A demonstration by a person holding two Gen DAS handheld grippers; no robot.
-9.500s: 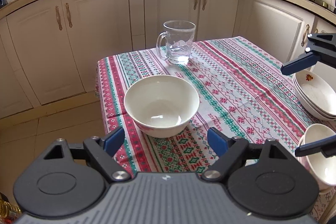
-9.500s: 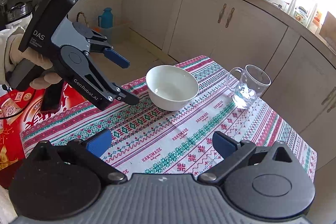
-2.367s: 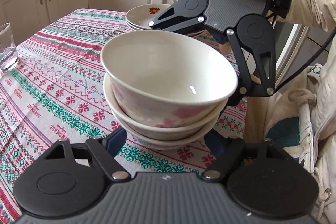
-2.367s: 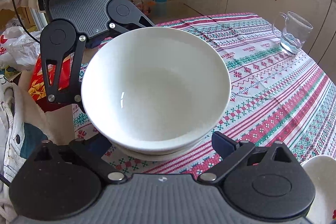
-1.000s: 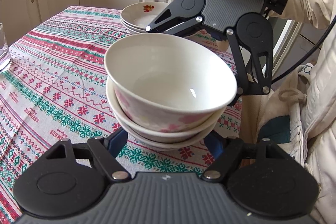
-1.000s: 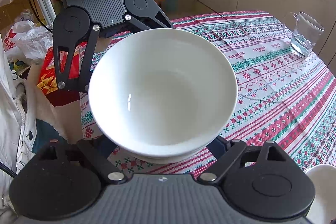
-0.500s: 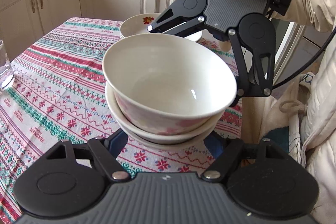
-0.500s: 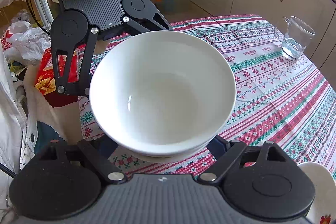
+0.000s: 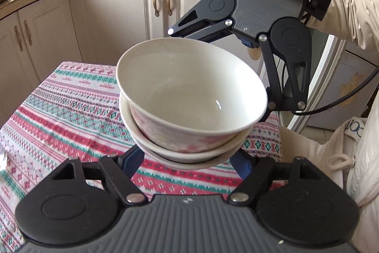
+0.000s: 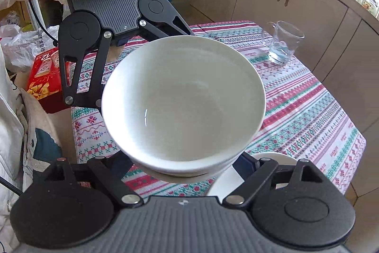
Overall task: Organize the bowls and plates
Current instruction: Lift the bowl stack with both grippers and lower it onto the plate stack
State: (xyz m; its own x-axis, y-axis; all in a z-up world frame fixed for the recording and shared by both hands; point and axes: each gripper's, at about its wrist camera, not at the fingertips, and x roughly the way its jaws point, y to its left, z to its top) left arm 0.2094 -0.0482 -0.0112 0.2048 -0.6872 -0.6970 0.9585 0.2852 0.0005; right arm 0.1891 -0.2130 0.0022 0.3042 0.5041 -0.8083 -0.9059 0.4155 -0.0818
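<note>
A stack of white bowls (image 9: 189,101), the top one with pink flowers on its outside, hangs above the patterned tablecloth (image 9: 59,115). My left gripper (image 9: 189,158) holds the stack from one side, its blue-padded fingers (image 9: 131,160) against the lower bowls. My right gripper (image 10: 187,167) holds the same stack (image 10: 182,98) from the opposite side. Each gripper shows across the stack in the other's view. The white rim of the plate stack (image 10: 225,181) shows below the bowls in the right wrist view.
A glass mug (image 10: 283,42) with a little water stands at the far side of the table. A red box (image 10: 45,77) and plastic bags lie beside the table. White kitchen cabinets (image 9: 132,13) stand behind. The person's jacket is close at the table edge.
Both grippers have lifted the bowl stack higher off the table and carried it toward the plate stack, which has passed out of the left view and shows under the bowls in the right view.
</note>
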